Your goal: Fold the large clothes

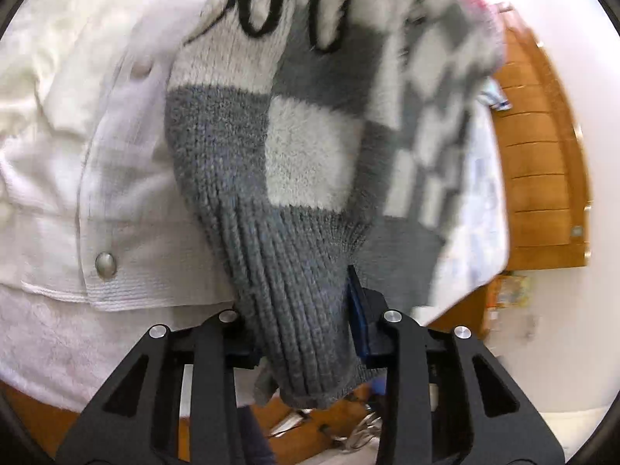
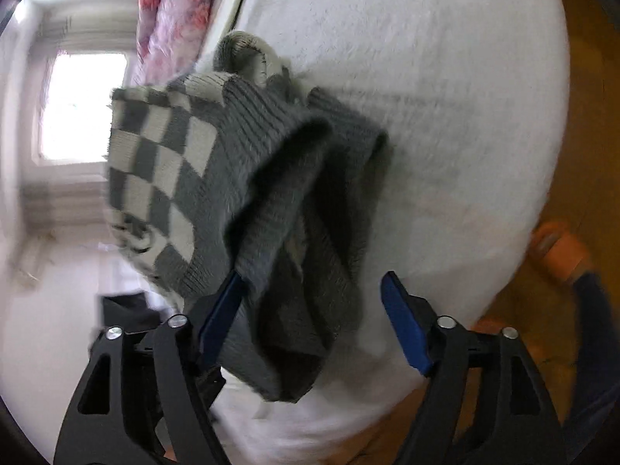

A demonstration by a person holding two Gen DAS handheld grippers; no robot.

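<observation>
A grey-and-white checked knit sweater [image 1: 271,143] with black lettering hangs in the left wrist view. My left gripper [image 1: 306,310] is shut on its grey ribbed cuff, which drapes between and over the fingers. In the right wrist view the same sweater [image 2: 217,178] hangs bunched in the air over a white fluffy blanket [image 2: 426,116]. My right gripper [image 2: 314,283] has its blue pads [image 2: 403,321] spread wide apart; the grey ribbed hem hangs between them, against the left pad.
A white buttoned jacket [image 1: 77,155] lies on the white blanket [image 1: 46,348] at left. A wooden door [image 1: 542,155] stands at right. A pink patterned cloth [image 2: 174,4] lies at the far end. A window [image 2: 81,104] shows at left.
</observation>
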